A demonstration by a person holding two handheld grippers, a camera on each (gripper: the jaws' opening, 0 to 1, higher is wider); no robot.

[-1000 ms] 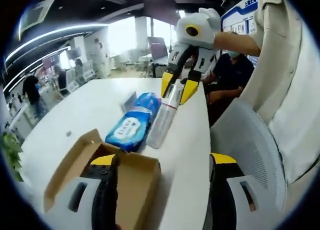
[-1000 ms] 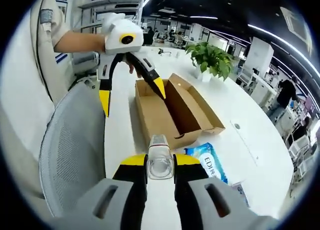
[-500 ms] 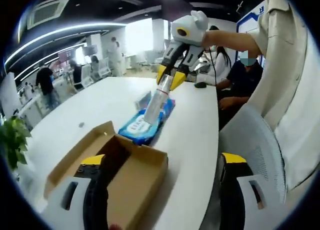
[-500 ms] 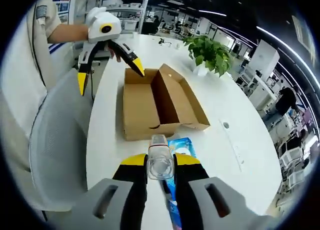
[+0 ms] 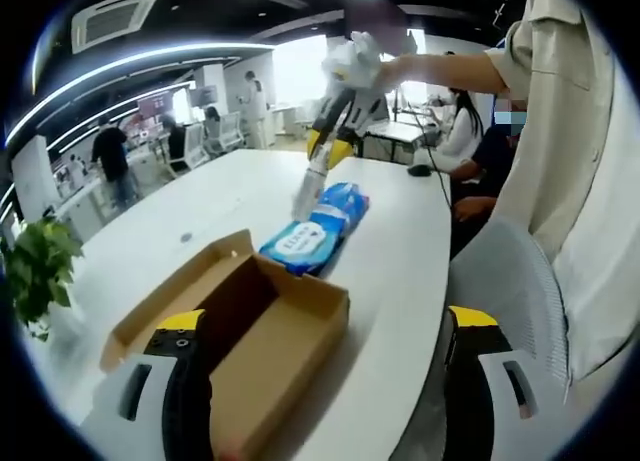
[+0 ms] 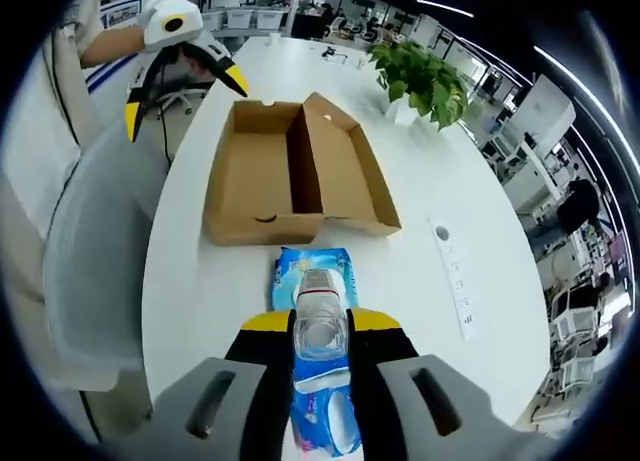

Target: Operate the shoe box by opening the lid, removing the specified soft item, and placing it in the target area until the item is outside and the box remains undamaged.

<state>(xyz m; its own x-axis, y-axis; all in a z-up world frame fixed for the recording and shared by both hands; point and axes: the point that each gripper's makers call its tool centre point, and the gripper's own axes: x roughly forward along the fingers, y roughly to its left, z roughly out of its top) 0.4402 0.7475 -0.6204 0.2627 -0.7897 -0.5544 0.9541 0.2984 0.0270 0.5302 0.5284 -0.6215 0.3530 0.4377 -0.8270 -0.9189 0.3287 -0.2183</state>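
The brown shoe box [image 5: 262, 326] lies open on the white table [image 5: 395, 281], its lid [image 6: 350, 176] folded flat beside it; its inside looks bare. A blue soft wipes pack [image 5: 316, 227] lies on the table just beyond the box. My right gripper [image 5: 327, 151] hangs above that pack, shut on a clear plastic bottle [image 5: 305, 189] that points down at it. In the right gripper view the bottle [image 6: 320, 309] sits between the jaws of the right gripper [image 6: 320, 323], with the pack [image 6: 303, 264] beneath. My left gripper [image 5: 330, 321] is open, near the box's corner, and shows as the left gripper [image 6: 183, 101].
A grey mesh chair [image 5: 510, 281] stands against the table's near side, by the person's beige sleeve [image 5: 560, 101]. A potted plant [image 6: 422, 77] and a white power strip [image 6: 455, 279] are on the table's far side. People sit and stand in the office behind.
My right gripper has carried the bottle away from the box and now holds it over the wipes pack, farther from the left gripper. The left gripper stays open.
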